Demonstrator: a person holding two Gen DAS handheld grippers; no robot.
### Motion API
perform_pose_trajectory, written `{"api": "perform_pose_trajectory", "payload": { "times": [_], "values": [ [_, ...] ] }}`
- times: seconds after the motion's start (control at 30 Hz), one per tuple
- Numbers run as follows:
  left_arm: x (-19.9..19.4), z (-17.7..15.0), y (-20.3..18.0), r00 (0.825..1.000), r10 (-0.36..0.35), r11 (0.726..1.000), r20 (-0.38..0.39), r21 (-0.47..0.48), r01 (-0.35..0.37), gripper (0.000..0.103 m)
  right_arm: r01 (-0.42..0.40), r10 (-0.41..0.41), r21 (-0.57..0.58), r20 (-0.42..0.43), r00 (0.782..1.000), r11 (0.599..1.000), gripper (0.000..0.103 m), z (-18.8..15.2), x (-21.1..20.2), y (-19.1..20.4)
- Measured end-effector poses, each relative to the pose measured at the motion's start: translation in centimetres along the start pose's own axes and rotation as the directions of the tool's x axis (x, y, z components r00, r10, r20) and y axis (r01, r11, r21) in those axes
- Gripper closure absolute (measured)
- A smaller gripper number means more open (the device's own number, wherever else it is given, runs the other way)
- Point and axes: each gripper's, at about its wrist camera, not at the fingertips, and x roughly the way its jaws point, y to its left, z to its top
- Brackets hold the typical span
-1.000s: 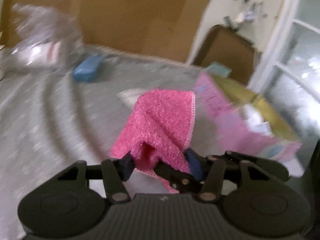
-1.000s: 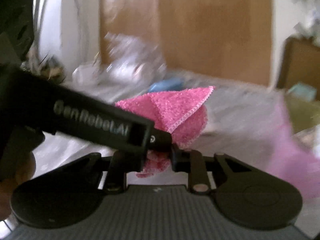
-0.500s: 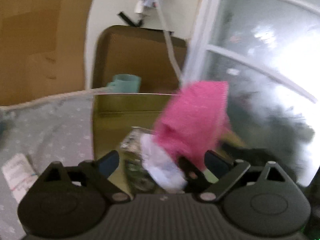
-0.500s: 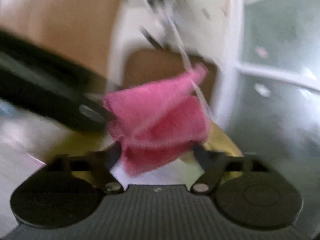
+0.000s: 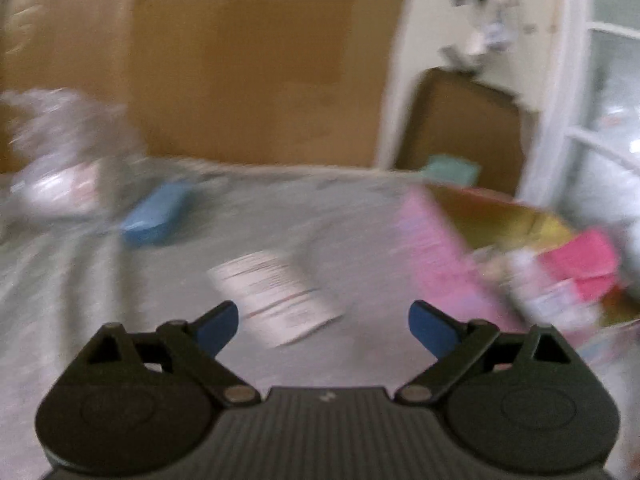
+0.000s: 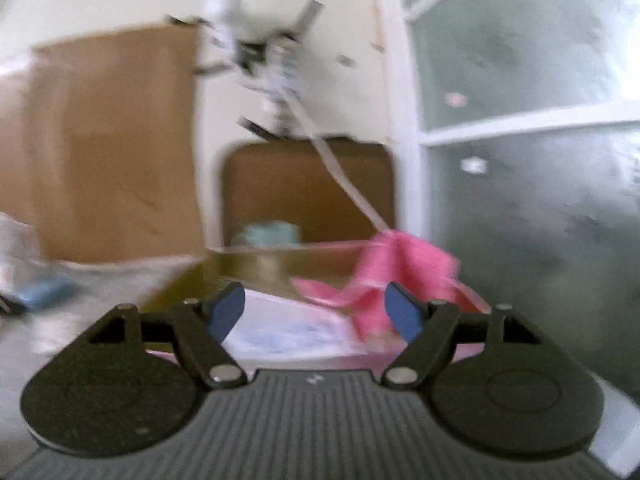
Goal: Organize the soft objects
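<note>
The pink cloth [image 5: 584, 264] lies in the open pink cardboard box [image 5: 436, 256] at the right of the grey bed cover. In the right wrist view the pink cloth [image 6: 400, 276] rests on the box's far right rim [image 6: 280, 250], just beyond my fingers. My left gripper [image 5: 324, 330] is open and empty above the bed cover, left of the box. My right gripper [image 6: 316, 312] is open and empty over the box. A white packet [image 5: 276, 296] lies just ahead of the left gripper. A blue pack [image 5: 156, 216] lies further back left.
A clear plastic bag [image 5: 60, 160] sits at the far left of the bed. A brown headboard [image 5: 248, 64] and a brown chair back [image 6: 308, 192] stand behind. A frosted glass door [image 6: 528, 160] is at the right. Both views are blurred.
Both grippers held the pink cloth and carried it right to the box. They have opened and let it go. The left gripper has swung back left over the bed.
</note>
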Motion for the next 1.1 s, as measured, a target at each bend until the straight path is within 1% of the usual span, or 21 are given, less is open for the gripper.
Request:
{"api": "perform_pose_trajectory", "payload": {
  "times": [0.03, 0.07, 0.1, 0.17, 0.23, 0.27, 0.3, 0.33, 0.37, 0.43, 0.5, 0.53, 0.63, 0.7, 0.87, 1.1],
  "values": [
    [0.1, -0.7, 1.3, 0.999, 0.044, 0.999, -0.004, -0.001, -0.044, 0.008, -0.049, 0.049, -0.007, 0.002, 0.999, 0.999, 0.024, 0.0, -0.4, 1.1],
    [0.1, -1.4, 2.8, 0.995, 0.103, 0.995, -0.010, 0.002, -0.103, 0.008, -0.117, 0.117, -0.025, -0.004, 0.993, 0.993, 0.024, -0.1, -0.8, 2.6],
    [0.2, -1.9, 4.3, 0.988, 0.155, 0.988, -0.016, 0.001, -0.155, 0.008, -0.180, 0.180, -0.048, -0.018, 0.984, 0.982, 0.024, -0.3, -0.9, 4.1],
    [-0.3, -2.6, 7.3, 0.975, 0.219, 0.975, -0.024, -0.025, -0.220, 0.007, -0.287, 0.281, -0.097, -0.068, 0.957, 0.953, 0.024, -1.1, -0.7, 7.3],
    [-0.7, -3.2, 9.9, 0.963, 0.268, 0.961, -0.024, -0.062, -0.269, 0.007, -0.357, 0.342, -0.117, -0.131, 0.931, 0.927, 0.025, -2.0, -0.2, 10.2],
    [-0.7, -3.5, 10.9, 0.957, 0.290, 0.954, -0.025, -0.076, -0.291, 0.006, -0.380, 0.360, -0.119, -0.161, 0.919, 0.917, 0.025, -2.4, 0.2, 11.3],
    [-0.6, -3.6, 11.9, 0.956, 0.288, 0.950, -0.053, -0.108, -0.292, 0.005, -0.398, 0.374, -0.116, -0.189, 0.908, 0.910, 0.025, -2.9, 0.7, 12.3],
    [-0.7, -3.5, 12.9, 0.972, 0.228, 0.956, -0.059, -0.174, -0.235, 0.004, -0.419, 0.387, -0.114, -0.229, 0.893, 0.901, 0.025, -3.2, 1.6, 13.1],
    [-1.2, -3.6, 13.7, 0.980, 0.194, 0.956, -0.038, -0.217, -0.197, 0.003, -0.438, 0.393, -0.118, -0.278, 0.876, 0.891, 0.025, -3.3, 2.3, 13.9],
    [-1.7, -3.6, 14.3, 0.986, 0.165, 0.955, -0.017, -0.247, -0.164, 0.003, -0.425, 0.379, -0.090, -0.315, 0.870, 0.901, 0.025, -3.2, 3.5, 14.2],
    [-1.7, -3.6, 14.0, 0.987, 0.158, 0.957, -0.012, -0.243, -0.156, 0.003, -0.422, 0.373, -0.065, -0.361, 0.855, 0.904, 0.025, -3.5, 3.8, 14.2],
    [-1.8, -3.6, 13.9, 0.988, 0.155, 0.960, -0.003, -0.237, -0.151, 0.002, -0.417, 0.372, -0.048, -0.371, 0.851, 0.908, 0.025, -3.5, 4.1, 13.8],
    [-1.8, -3.6, 13.1, 0.988, 0.153, 0.966, 0.025, -0.212, -0.145, 0.001, -0.411, 0.376, -0.016, -0.372, 0.849, 0.912, 0.024, -3.7, 3.6, 13.3],
    [-1.9, -3.6, 12.7, 0.987, 0.158, 0.969, 0.035, -0.196, -0.149, 0.001, -0.406, 0.375, -0.006, -0.373, 0.849, 0.914, 0.024, -4.1, 3.0, 13.9],
    [-1.7, -3.6, 12.4, 0.986, 0.161, 0.974, 0.042, -0.170, -0.152, 0.001, -0.400, 0.378, 0.021, -0.376, 0.846, 0.916, 0.024, -4.3, 3.2, 14.0],
    [-1.6, -3.6, 12.5, 0.987, 0.159, 0.973, 0.037, -0.175, -0.150, 0.001, -0.395, 0.387, 0.056, -0.364, 0.847, 0.917, 0.024, -4.3, 3.2, 13.4]
  ]
}}
